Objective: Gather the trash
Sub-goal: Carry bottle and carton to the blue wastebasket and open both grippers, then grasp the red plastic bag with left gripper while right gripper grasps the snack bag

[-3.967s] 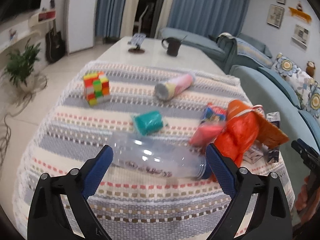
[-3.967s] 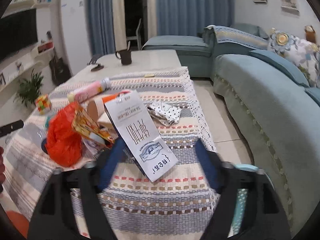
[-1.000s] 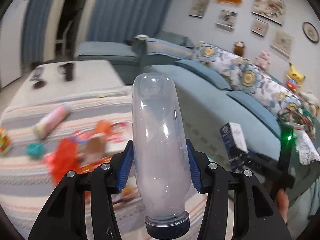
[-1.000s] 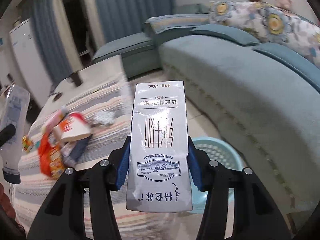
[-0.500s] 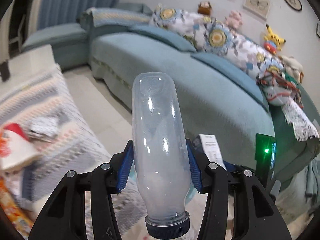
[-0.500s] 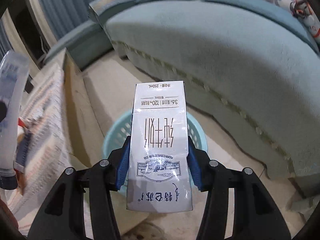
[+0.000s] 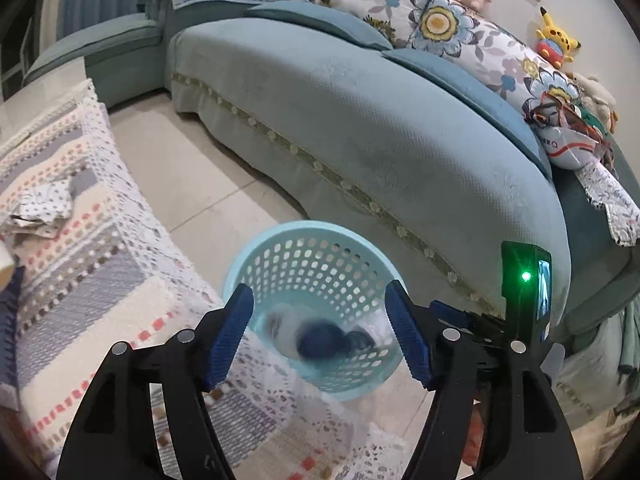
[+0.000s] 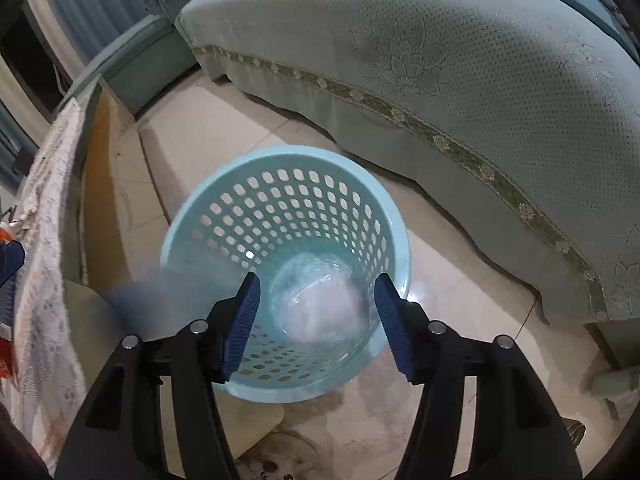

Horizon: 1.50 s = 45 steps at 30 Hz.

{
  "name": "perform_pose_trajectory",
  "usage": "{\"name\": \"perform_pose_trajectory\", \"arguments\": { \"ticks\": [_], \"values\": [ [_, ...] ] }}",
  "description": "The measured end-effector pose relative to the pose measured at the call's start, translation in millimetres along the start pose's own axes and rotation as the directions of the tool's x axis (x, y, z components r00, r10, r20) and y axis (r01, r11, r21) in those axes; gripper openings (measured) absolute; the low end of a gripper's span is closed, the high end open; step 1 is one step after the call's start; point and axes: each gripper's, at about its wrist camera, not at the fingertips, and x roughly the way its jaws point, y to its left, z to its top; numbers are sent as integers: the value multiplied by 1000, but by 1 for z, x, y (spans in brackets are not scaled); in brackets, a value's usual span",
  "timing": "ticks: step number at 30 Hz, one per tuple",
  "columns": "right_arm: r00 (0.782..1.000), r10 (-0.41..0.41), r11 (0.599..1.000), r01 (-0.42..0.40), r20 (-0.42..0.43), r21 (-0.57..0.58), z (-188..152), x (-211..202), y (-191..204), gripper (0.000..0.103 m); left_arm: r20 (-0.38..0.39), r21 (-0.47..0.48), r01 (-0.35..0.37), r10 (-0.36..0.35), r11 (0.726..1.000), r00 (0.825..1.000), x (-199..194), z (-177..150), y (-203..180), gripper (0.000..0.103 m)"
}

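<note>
A light blue perforated basket stands on the tiled floor between the table and the sofa; it also shows in the right wrist view. My left gripper is open and empty above it. My right gripper is open and empty over the basket's mouth. Inside lies the clear plastic bottle, blurred, with its dark blue cap showing in the left wrist view. Something white lies beside the cap; I cannot tell what it is.
The table with the striped woven cloth is at the left, with a crumpled dotted wrapper on it. A teal sofa runs along the right, with floral cushions. My right gripper's body with a green light is just right of the basket.
Both grippers moved over the basket and opened. The bottle left my left gripper and the milk carton left my right gripper.
</note>
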Motion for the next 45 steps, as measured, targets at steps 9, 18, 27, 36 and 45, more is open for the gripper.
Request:
{"name": "perform_pose_trajectory", "arguments": {
  "ticks": [9, 18, 27, 36, 45],
  "values": [
    [991, 111, 988, -102, 72, -115, -9, -58, 42, 56, 61, -15, -47, 48, 999, 997, -68, -2, 12, 67],
    [908, 377, 885, -293, 185, -362, -36, -150, 159, 56, 239, -174, -195, 234, 965, 942, -206, -28, 83, 67],
    [860, 500, 737, -360, 104, -573, -92, -156, 295, 70, 229, -411, -554, 671, 724, 706, -279, -86, 184, 77],
    [901, 434, 696, -330, 7, -637, -123, -106, 349, 88, 147, -585, -331, 499, 740, 854, -261, -116, 257, 77],
    [933, 356, 707, -310, -59, -636, -132, -69, 366, 71, 76, -615, -303, 438, 728, 896, -224, -125, 277, 77]
  ]
}}
